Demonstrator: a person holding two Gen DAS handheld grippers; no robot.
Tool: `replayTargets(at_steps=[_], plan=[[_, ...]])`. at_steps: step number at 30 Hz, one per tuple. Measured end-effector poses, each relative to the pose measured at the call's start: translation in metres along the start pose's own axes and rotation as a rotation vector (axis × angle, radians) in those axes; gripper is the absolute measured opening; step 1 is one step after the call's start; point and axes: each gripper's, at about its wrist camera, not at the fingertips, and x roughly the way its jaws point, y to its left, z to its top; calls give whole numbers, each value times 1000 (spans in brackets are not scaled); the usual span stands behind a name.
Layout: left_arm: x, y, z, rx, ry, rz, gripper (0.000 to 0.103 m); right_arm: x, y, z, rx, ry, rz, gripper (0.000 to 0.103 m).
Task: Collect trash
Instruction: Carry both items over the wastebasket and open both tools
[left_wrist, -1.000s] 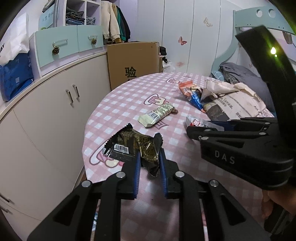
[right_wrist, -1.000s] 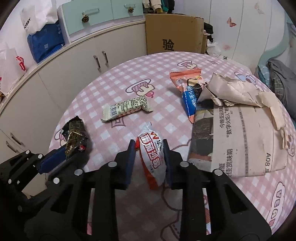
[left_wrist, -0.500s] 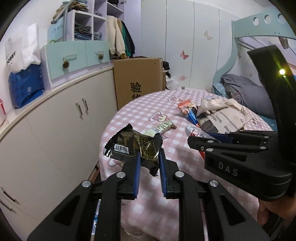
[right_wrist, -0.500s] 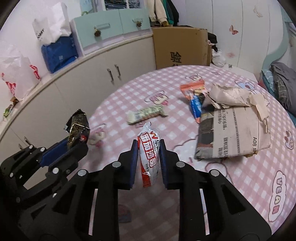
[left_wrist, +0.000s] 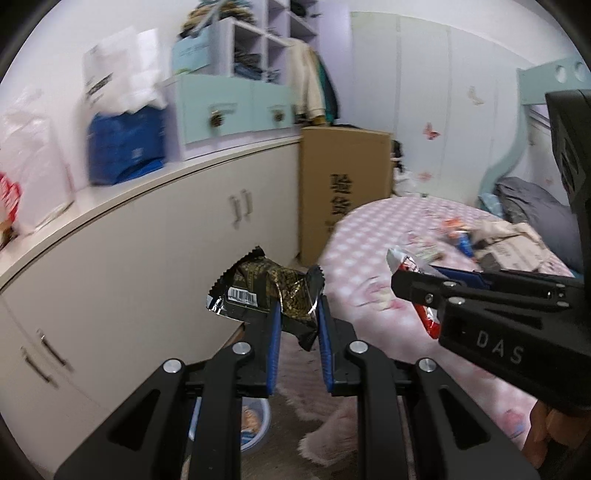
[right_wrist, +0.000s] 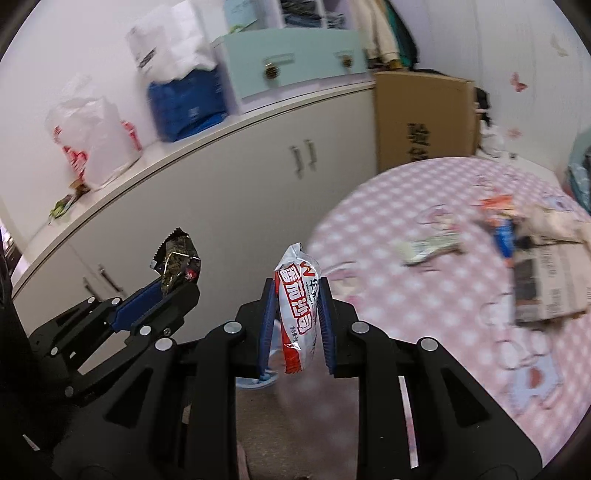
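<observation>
A child's bedroom, blurred by motion: a curved run of white cabinets (left_wrist: 147, 266) along the wall and a round table (left_wrist: 376, 258) under a pink checked cloth. Nearest the lens, the left gripper (left_wrist: 297, 325) is clamped on a crumpled black-and-gold wrapper (left_wrist: 269, 288), and the right gripper (right_wrist: 295, 314) pinches a red-and-white snack packet (right_wrist: 298, 295) upright between its blue pads. A second ago both claws sat low over the tabletop with these same two pieces; now they have lifted and pulled back past the table's edge, so bare floor, a pale fluffy rug (left_wrist: 325, 417) and the rim of a light blue bin (left_wrist: 255, 424) show beneath them. In the right view only a sliver of that bin (right_wrist: 258, 380) peeks out just under the fingers. That shift suggests the pickup is done and the carry to the bin is under way; the next step is likely to bring each claw over the opening and let go. The wrapper hangs loosely to one side of the left pads and could catch on the rim. Farther off, more trash waits on the table: a pale bar wrapper (right_wrist: 428, 247), an orange-and-blue packet (right_wrist: 500, 221) and a torn paper bag (right_wrist: 550, 280), so there is at least another trip left. Behind stand a cardboard box (left_wrist: 343, 192) and the closet wall.
</observation>
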Motion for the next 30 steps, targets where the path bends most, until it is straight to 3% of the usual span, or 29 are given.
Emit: replayTargets(at_steps=[8,17,19,22,30], plan=[[23,79,-24,-131,81,98,18,56,65,-6,-56,26,101,22],[61,149,-46,-293,161,105,20,108,98,-15,-55,20,122,22],[70,159,-49,-334,169,111,35,114,100,-17,-52,21,114,22],[85,169,-57,-376,203,104,50,123,101,-19,-48,33,113,22],[84,174,-69,-399,225,123,60,129,98,-23,-44,52,103,22]])
